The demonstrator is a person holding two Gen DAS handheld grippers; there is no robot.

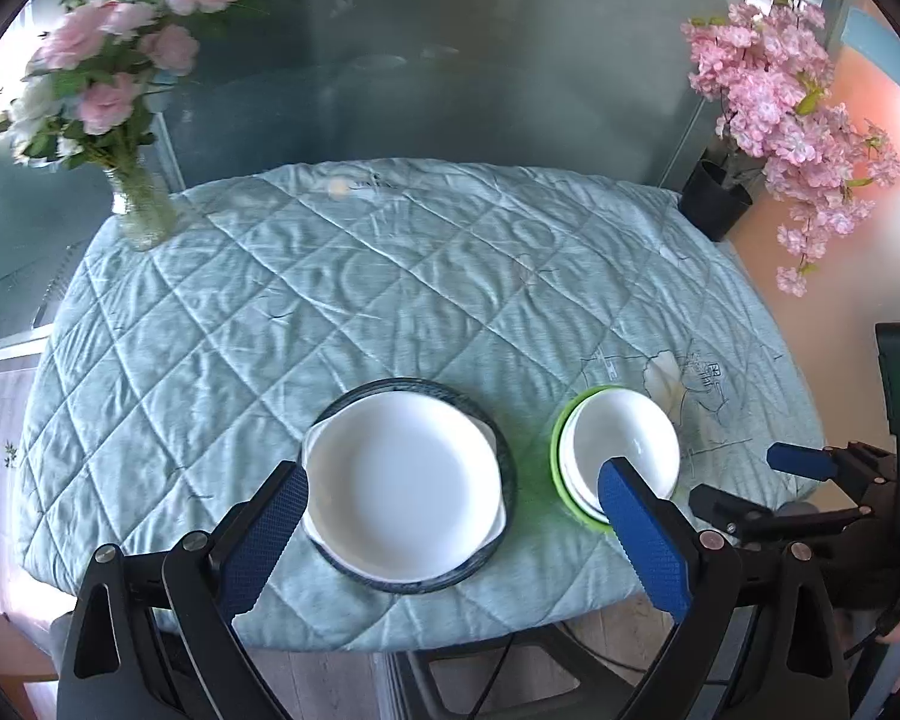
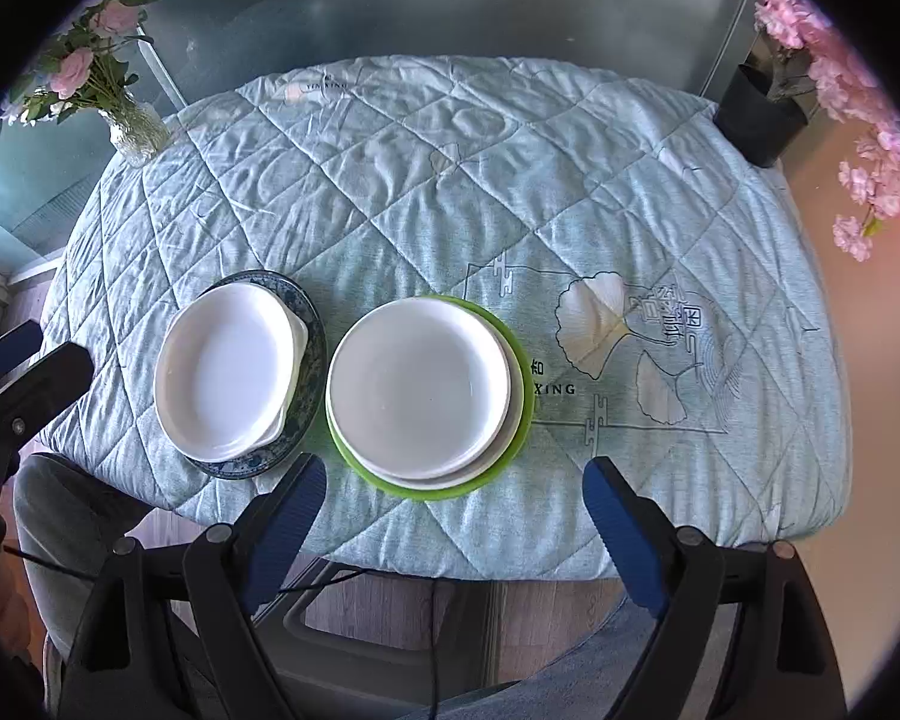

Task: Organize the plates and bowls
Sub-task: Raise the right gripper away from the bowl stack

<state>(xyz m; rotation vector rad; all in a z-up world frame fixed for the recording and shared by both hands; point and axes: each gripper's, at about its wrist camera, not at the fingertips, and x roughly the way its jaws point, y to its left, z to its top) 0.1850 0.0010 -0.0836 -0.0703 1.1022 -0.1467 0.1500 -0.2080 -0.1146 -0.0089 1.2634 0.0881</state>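
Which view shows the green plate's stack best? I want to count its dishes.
The right wrist view: the green plate lies central, two white dishes stacked on it, unobstructed. In the left wrist view a left gripper finger covers part of it.

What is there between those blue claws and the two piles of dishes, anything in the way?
Nothing visible. The left gripper hangs open above the white dish stacked on the dark plate; the right gripper hangs open by the near edge of the white plates on the green plate. Only bare cloth lies around the stacks.

Both wrist views look steeply down, sharing table (image 1: 390, 276) and dish stacks (image 2: 420, 384).
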